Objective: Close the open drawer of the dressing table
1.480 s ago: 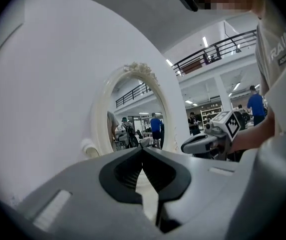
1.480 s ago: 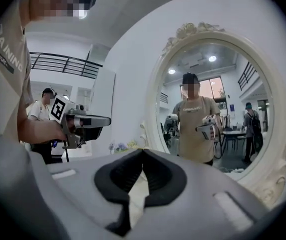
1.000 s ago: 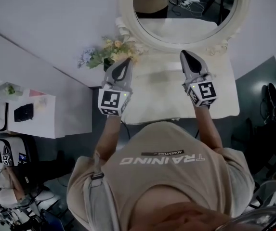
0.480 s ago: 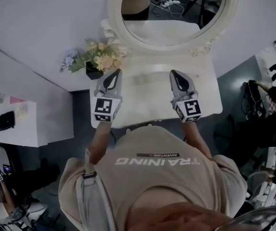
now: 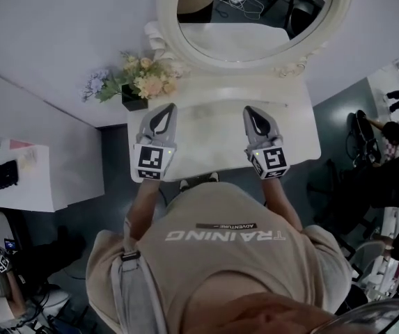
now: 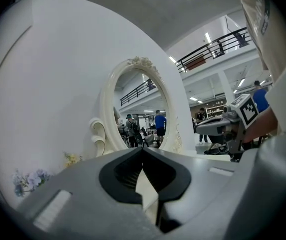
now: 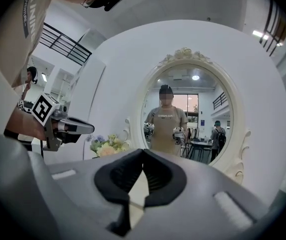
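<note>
- Head view looks steeply down on a white table point(image 5: 293, 127) set against a pale wall, with a round, white-framed mirror point(image 5: 255, 40) standing at its back edge.
- A bunch of pale flowers point(image 5: 140, 82) in a dark pot sits at the table's back left corner, just beside the mirror frame.
- The left tool point(image 5: 166, 108) is held above the left half of the table top, its tip pointing toward the mirror, with the marker cube at its rear.
- The right tool point(image 5: 250, 111) is held above the right half, level with the left one and well apart from it, also pointing toward the mirror.
- Left gripper view shows that tool closed: the two dark pads meet at the tip with nothing between them.
- Right gripper view shows the same on the other side: pads together at the tip, nothing gripped, and the mirror straight ahead.
- The drawer cannot be made out in any view; the table's front edge runs just ahead of the person's beige shirt point(image 5: 227, 256), which covers the space below it.
- A low white cabinet point(image 5: 46, 186) stands well to the left of the table, carrying a small black object point(image 5: 8, 175).
</note>
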Tool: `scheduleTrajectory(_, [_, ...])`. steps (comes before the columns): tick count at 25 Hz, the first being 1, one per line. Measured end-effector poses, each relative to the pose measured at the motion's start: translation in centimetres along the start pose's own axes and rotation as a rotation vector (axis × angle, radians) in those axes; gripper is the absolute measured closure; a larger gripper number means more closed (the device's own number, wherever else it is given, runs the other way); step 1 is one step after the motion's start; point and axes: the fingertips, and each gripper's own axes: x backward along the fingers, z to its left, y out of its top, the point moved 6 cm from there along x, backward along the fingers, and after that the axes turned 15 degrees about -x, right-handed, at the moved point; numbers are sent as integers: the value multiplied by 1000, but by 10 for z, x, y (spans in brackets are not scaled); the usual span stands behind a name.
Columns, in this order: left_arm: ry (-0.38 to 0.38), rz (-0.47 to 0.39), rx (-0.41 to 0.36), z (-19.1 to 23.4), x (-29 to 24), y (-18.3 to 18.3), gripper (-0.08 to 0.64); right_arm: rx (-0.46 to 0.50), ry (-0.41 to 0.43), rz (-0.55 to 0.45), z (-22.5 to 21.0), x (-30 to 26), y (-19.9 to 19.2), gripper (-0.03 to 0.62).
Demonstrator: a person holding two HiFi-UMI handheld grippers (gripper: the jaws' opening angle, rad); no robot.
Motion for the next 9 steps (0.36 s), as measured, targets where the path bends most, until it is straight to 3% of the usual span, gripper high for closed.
scheduleTrajectory(9, [-5, -14, 85, 10, -4, -21, 563, 13, -45, -19, 8, -11, -9, 588])
